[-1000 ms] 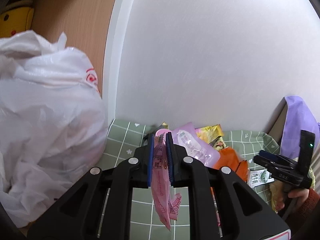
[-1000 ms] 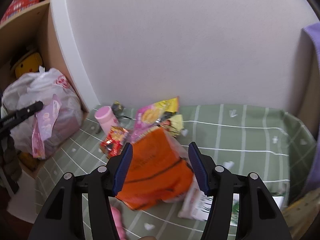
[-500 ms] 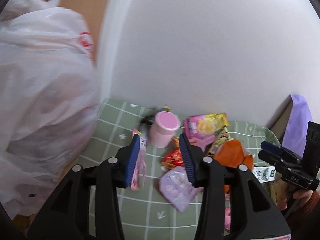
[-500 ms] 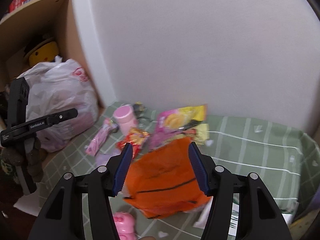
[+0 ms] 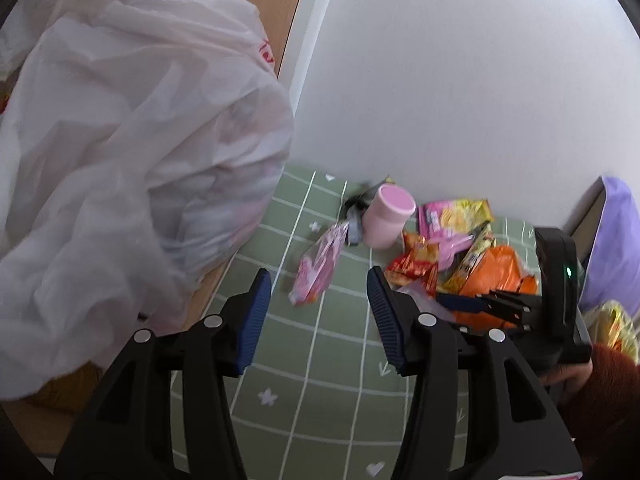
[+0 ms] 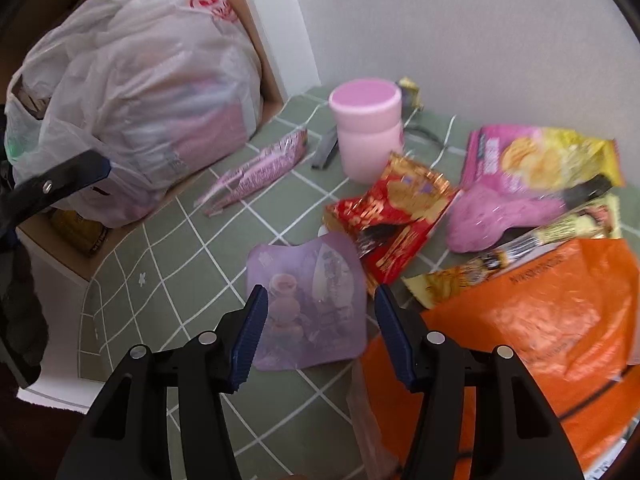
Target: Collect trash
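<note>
The right claw [image 6: 318, 330] is closing astride the flat lilac plastic pouch [image 6: 308, 306] on the green checked counter [image 6: 192, 248] — not yet pinching it — while the left claw [image 5: 320, 316] is opening, empty; next it needs to nip the pouch's edge.

The left gripper [image 5: 319, 312] has let go of the pink wrapper [image 5: 318, 266], which now lies on the green checked cloth [image 5: 320, 364]; its jaws are opening. The right gripper [image 6: 320, 332], closing, has dropped over the lilac pouch [image 6: 308, 304].
</note>
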`<state>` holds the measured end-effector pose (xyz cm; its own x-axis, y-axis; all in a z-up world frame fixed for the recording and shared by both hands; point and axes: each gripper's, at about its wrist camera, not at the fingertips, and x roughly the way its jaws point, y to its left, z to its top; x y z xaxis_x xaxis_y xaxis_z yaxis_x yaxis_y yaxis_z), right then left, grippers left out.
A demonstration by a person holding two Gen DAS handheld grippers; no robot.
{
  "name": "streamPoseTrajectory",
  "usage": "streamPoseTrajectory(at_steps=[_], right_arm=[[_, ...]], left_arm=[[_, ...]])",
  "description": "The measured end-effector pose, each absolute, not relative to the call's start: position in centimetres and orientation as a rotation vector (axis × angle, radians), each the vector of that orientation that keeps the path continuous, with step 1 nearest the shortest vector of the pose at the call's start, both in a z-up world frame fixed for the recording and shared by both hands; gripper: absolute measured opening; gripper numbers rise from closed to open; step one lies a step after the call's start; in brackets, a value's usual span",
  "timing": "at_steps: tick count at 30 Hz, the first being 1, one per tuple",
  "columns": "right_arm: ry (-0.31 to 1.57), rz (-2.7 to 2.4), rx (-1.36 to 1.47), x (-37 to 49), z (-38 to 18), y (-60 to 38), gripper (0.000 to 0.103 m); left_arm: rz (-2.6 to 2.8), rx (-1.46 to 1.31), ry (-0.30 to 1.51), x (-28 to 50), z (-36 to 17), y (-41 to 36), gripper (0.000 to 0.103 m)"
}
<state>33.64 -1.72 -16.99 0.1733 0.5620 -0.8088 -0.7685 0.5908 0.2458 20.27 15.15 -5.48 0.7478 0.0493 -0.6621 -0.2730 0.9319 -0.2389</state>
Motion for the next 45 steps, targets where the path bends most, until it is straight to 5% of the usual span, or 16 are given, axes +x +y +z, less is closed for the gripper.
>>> streamPoseTrajectory(at_steps=[5, 11, 13, 15, 23, 29, 31, 33, 36, 45], right_arm=[[1.044, 0.953, -0.312, 33.1, -17.5, -0.5, 0.028], [1.016, 0.974, -0.339, 31.6, -16.9, -0.8, 0.026], [1.009, 0.991, -0.26, 31.7, -16.1, -1.7, 0.031], [0.997, 0.988, -0.214, 31.8, -15.4, -2.4, 0.056], [1.091, 0.95, -0.241, 30.2, -16.9, -0.7, 0.056], [0.972, 0.898, -0.421, 28.5, -18.0, 2.7, 0.056], [0.933, 0.902, -0.474, 27.8, -18.1, 3.4, 0.052], [0.924, 0.914, -0.473, 27.6, -18.0, 3.5, 0.03], [0.935, 0.933, -0.425, 28.0, -17.5, 2.9, 0.014], [0.939, 0.97, -0.281, 29.5, -14.0, -2.5, 0.004]], left_arm=[[0.177, -0.357, 0.729, 20.3, -5.8, 15.4, 0.048], [0.169, -0.377, 0.728, 21.0, -6.0, 15.5, 0.048], [0.168, -0.383, 0.725, 20.9, -6.0, 15.7, 0.048], [0.166, -0.388, 0.722, 20.8, -6.1, 15.8, 0.049], [0.165, -0.396, 0.729, 19.6, -6.5, 16.2, 0.052], [0.164, -0.401, 0.735, 19.3, -6.7, 16.3, 0.052], [0.167, -0.403, 0.735, 19.0, -6.8, 16.4, 0.052], [0.17, -0.41, 0.735, 18.6, -6.9, 16.6, 0.052], [0.173, -0.414, 0.733, 18.3, -6.9, 16.7, 0.052], [0.125, -0.385, 0.743, 20.4, -7.4, 16.1, 0.052]])
